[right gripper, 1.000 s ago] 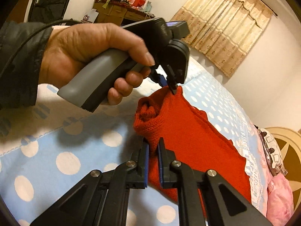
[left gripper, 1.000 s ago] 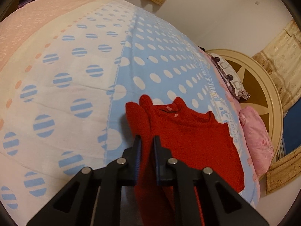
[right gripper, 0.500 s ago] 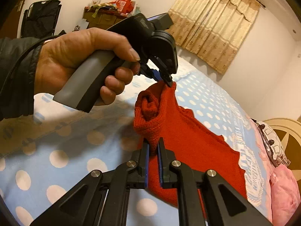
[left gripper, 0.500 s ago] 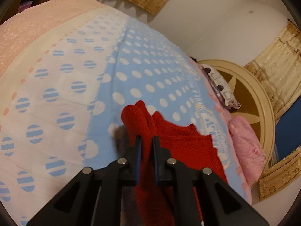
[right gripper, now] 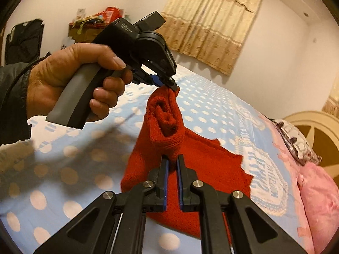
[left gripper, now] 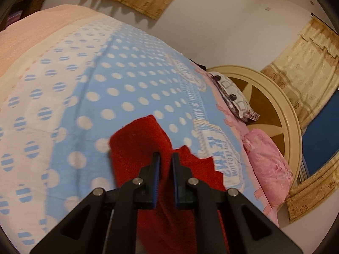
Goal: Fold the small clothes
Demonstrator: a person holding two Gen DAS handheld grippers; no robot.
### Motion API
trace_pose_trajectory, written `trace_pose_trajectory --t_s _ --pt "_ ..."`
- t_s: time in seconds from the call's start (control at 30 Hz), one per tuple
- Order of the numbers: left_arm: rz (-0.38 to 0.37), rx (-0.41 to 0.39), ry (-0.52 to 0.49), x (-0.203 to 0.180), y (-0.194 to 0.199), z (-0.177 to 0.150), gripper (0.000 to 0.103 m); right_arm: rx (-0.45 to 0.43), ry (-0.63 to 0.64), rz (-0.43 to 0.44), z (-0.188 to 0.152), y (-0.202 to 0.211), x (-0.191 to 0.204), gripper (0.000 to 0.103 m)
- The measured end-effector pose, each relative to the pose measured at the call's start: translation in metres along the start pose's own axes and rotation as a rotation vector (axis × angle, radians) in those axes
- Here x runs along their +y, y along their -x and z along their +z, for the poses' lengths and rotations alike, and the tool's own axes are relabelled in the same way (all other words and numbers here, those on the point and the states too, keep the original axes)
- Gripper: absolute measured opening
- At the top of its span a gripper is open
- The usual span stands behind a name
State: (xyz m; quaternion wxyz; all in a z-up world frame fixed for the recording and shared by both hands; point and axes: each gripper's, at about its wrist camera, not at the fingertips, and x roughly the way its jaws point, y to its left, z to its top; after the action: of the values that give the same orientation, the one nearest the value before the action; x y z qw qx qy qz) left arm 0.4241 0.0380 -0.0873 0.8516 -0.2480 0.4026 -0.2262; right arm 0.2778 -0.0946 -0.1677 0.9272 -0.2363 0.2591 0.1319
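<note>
We held the red knit garment (right gripper: 190,165) up off the bed (right gripper: 211,110), its lower part draped on the dotted blue cover. Our left tool (right gripper: 172,85) was clamped on its upper edge, and our right tool (right gripper: 172,165) was clamped on a fold just below.

Blanket (right gripper: 211,110) border: large blue block letters woven in, seen upside down and blurred, not readable.
Left gripper (right gripper: 172,85) housing: small white print, perhaps "Data Acquisition System"; too small to be sure.
</note>
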Motion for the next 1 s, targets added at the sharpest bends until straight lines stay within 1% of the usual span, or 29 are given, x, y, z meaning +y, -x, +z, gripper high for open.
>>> trace_pose_trajectory --t_s 0.13,0.2,0.23,0.27,0.33,0.43,0.47,0.5,0.57,0.6,0.63,0.67,0.7,0.73,0.77,0.83,0.87,0.9,0.93,0.97,1.0 --pt "-0.022 0.015 -0.05 -0.036 -0.02 0.0 0.011 0.013 -0.048 -0.023 -0.011 0.007 -0.018 0.006" --pt "-0.027 0.025 -0.07 -0.051 -0.031 -0.002 0.01 0.024 -0.083 -0.038 -0.019 0.01 -0.032 0.004" --pt "-0.03 0.032 -0.078 -0.056 -0.037 -0.003 0.01 0.027 -0.094 -0.041 -0.02 0.011 -0.035 0.0" --pt "-0.034 0.044 -0.085 -0.063 -0.045 -0.004 0.009 0.033 -0.114 -0.058 -0.025 0.013 -0.042 0.0" --pt "-0.038 0.069 -0.096 -0.072 -0.06 -0.008 0.007 0.048 -0.136 -0.068 -0.031 0.013 -0.052 0.0" --pt "-0.026 0.112 -0.12 -0.081 -0.084 -0.019 0.007 0.09 -0.18 -0.073 -0.046 0.008 -0.067 0.0" --pt "-0.019 0.125 -0.124 -0.083 -0.091 -0.023 0.007 0.11 -0.195 -0.065 -0.051 0.006 -0.072 0.0" --pt "-0.014 0.136 -0.125 -0.084 -0.096 -0.026 0.007 0.143 -0.231 -0.035 -0.058 0.001 -0.079 0.0" --pt "-0.004 0.157 -0.128 -0.085 -0.104 -0.031 0.007 0.151 -0.306 -0.007 -0.066 -0.001 -0.095 0.001" --pt "0.0 0.166 -0.136 -0.086 -0.107 -0.033 0.007 0.163 -0.359 0.02 -0.07 -0.003 -0.104 0.001" --pt "0.006 0.173 -0.152 -0.088 -0.11 -0.035 0.007 0.17 -0.393 0.044 -0.073 -0.004 -0.11 0.008" --pt "0.015 0.177 -0.167 -0.091 -0.111 -0.037 0.008 0.18 -0.445 0.081 -0.076 -0.006 -0.118 0.019" --pt "0.023 0.182 -0.181 -0.094 -0.111 -0.039 0.008 0.18 -0.52 0.153 -0.079 -0.008 -0.127 0.059" --pt "0.018 0.186 -0.185 -0.095 -0.11 -0.039 0.008 0.18 -0.554 0.188 -0.081 -0.01 -0.132 0.092" --pt "0.007 0.196 -0.191 -0.096 -0.109 -0.039 0.008 0.169 -0.614 0.237 -0.083 -0.01 -0.136 0.092" --pt "0.006 0.199 -0.214 -0.1 -0.102 -0.039 0.009 0.159 -0.649 0.309 -0.081 -0.012 -0.136 0.092" --pt "0.014 0.189 -0.232 -0.101 -0.097 -0.038 0.014 0.164 -0.654 0.346 -0.079 -0.015 -0.135 0.092" --pt "0.024 0.179 -0.25 -0.101 -0.092 -0.037 0.018 0.174 -0.659 0.366 -0.076 -0.02 -0.132 0.089" --pt "0.032 0.174 -0.259 -0.101 -0.089 -0.036 0.027 0.184 -0.661 0.378 -0.074 -0.025 -0.129 0.081" --pt "0.039 0.175 -0.267 -0.099 -0.086 -0.036 0.036 0.214 -0.663 0.393 -0.073 -0.034 -0.126 0.075" --pt "0.056 0.182 -0.276 -0.098 -0.087 -0.036 0.04 0.239 -0.671 0.402 -0.073 -0.041 -0.123 0.065"
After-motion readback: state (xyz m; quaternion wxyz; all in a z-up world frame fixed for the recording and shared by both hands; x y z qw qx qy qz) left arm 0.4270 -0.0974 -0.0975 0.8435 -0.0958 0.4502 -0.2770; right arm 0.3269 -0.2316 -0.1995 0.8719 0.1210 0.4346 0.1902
